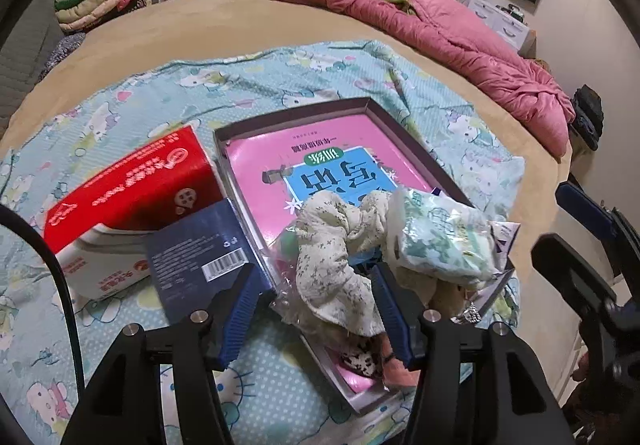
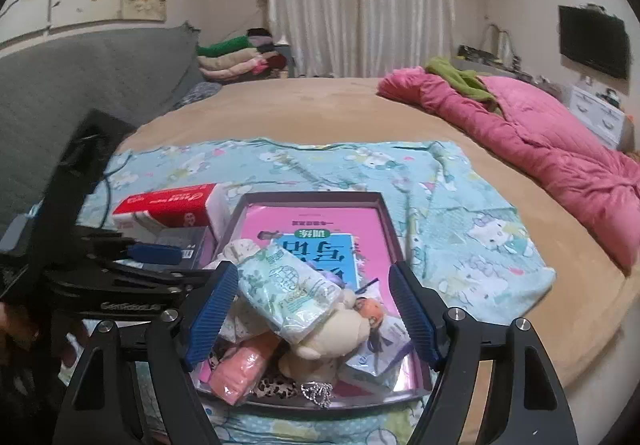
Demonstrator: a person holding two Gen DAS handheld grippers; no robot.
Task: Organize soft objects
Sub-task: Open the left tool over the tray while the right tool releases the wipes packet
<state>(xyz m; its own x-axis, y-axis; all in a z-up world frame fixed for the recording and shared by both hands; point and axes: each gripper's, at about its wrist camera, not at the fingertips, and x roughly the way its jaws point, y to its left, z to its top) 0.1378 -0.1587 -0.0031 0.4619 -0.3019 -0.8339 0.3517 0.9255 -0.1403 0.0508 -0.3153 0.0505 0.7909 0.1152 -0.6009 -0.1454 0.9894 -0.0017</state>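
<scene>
A shallow grey box (image 1: pixel 296 113) lies on the bed with a pink book (image 1: pixel 320 149) in it. Soft things are heaped at its near end: a cream floral cloth (image 1: pixel 332 257), a green-and-white tissue pack (image 2: pixel 292 293), a cream plush bear (image 2: pixel 332 329) and a pink roll in plastic (image 2: pixel 244 369). My left gripper (image 1: pixel 316 309) is open just above the floral cloth, which lies loose between its blue pads. My right gripper (image 2: pixel 314 309) is open and straddles the tissue pack and bear without pressing on them. Each gripper also shows at the edge of the other's view, the right gripper (image 1: pixel 576 229) and the left gripper (image 2: pixel 168 265).
A red tissue box (image 1: pixel 132 185) and a dark blue box (image 1: pixel 200 257) sit left of the grey box. All rest on a blue cartoon-print sheet (image 1: pixel 160 93) over the tan bed. A pink quilt (image 1: pixel 460 41) lies far right, and a stack of folded clothes (image 1: pixel 100 1) far left.
</scene>
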